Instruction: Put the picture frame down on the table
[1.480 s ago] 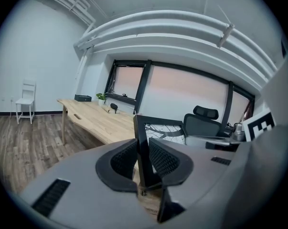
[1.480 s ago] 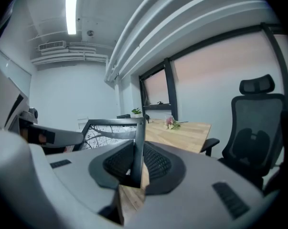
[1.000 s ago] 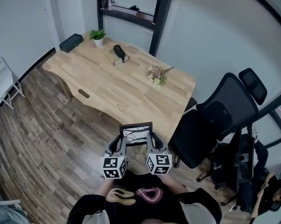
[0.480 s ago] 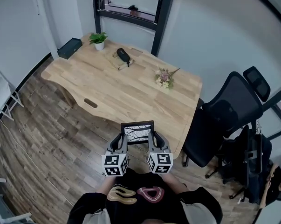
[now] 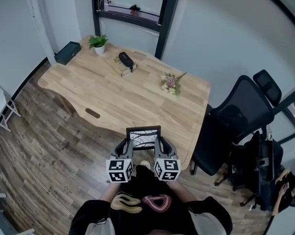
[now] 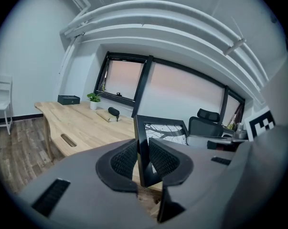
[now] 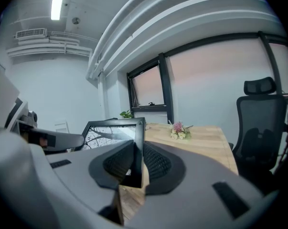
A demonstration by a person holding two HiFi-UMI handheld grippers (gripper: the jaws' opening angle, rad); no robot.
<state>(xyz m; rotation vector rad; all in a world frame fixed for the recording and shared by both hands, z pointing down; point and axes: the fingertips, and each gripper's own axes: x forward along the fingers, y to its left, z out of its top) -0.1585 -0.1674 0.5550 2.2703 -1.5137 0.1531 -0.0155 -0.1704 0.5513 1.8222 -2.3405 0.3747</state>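
A black picture frame (image 5: pixel 143 137) with a branch print is held upright between both grippers, over the near edge of the wooden table (image 5: pixel 113 94). My left gripper (image 5: pixel 126 149) is shut on the frame's left side (image 6: pixel 140 147). My right gripper (image 5: pixel 160 148) is shut on its right side (image 7: pixel 139 144). In the left gripper view the frame (image 6: pixel 163 130) stands in front of the table (image 6: pixel 81 125). In the right gripper view the frame (image 7: pixel 115 130) covers part of the table (image 7: pixel 201 137).
On the table lie a small potted plant (image 5: pixel 98 42), a dark case on a book (image 5: pixel 125 60), a dried flower bunch (image 5: pixel 170 82) and a black box (image 5: pixel 67 52) at the far left corner. A black office chair (image 5: pixel 235 121) stands to the right. The floor (image 5: pixel 44 146) is wood.
Both grippers and the frame have moved forward toward the table; the frame's top now overlaps the table's near edge. The grip on the frame has not changed.
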